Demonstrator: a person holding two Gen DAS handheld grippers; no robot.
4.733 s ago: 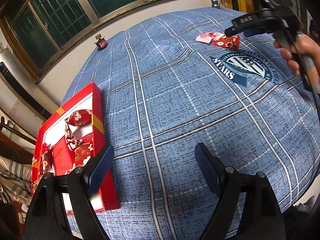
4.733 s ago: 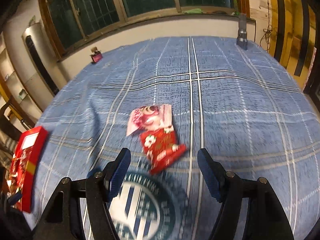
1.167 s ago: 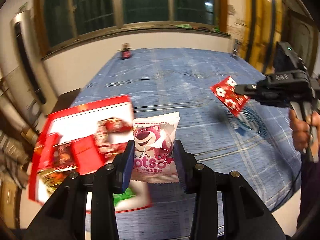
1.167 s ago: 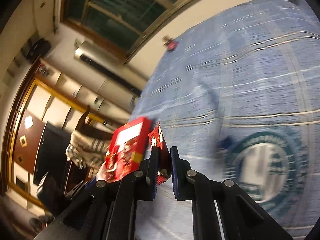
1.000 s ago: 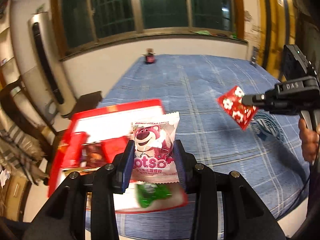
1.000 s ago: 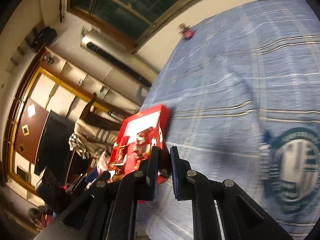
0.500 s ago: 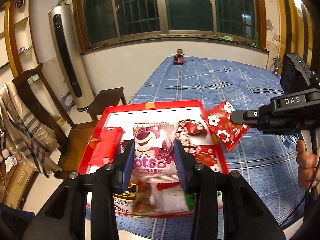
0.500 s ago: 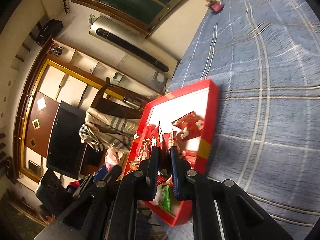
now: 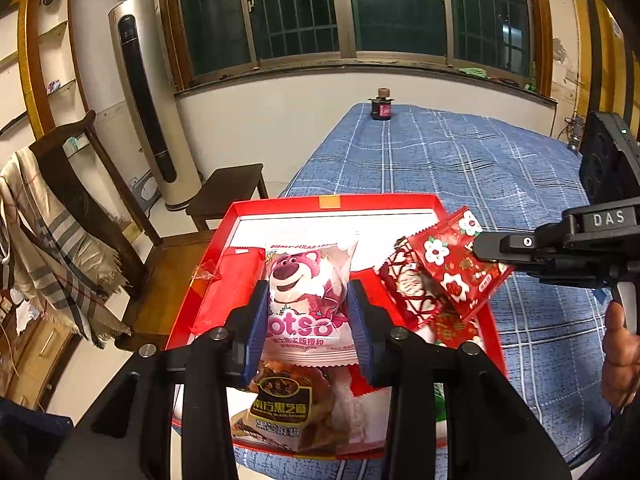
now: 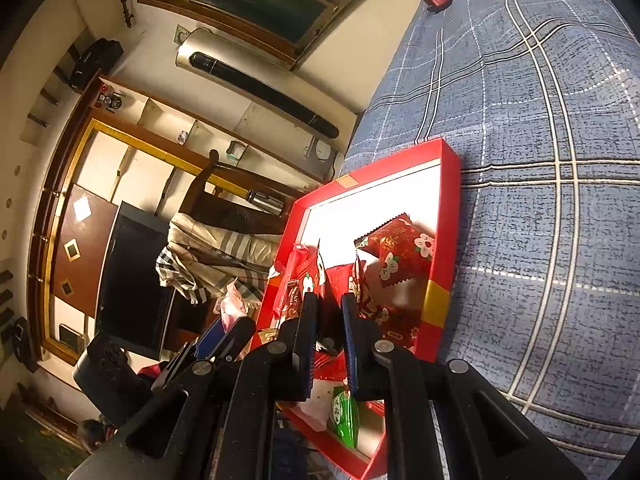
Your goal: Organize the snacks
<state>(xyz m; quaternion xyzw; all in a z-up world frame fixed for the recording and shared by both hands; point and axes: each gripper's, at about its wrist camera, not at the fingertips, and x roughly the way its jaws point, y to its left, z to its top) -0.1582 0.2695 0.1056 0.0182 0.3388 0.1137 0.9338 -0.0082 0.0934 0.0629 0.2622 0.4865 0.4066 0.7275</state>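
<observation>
Red cardboard box (image 9: 280, 202), one, set at the edge of a blue plaid cloth (image 9: 460, 160); several snack packets are held inside. One pink bear packet (image 9: 308, 284), lettered "otso", is pinched by the left gripper (image 9: 307, 328) above the box. One red flowered packet (image 9: 460, 268) is clamped by the right gripper (image 10: 329, 344), marked "DAS".

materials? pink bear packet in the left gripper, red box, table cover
Pink bear packet: glossy plastic film, probably; it shines and has a crimped top seam.
Red box: looks like coated cardboard, thin straight walls, white inside.
Table cover: woven cloth by its matte, speckled plaid weave.
</observation>
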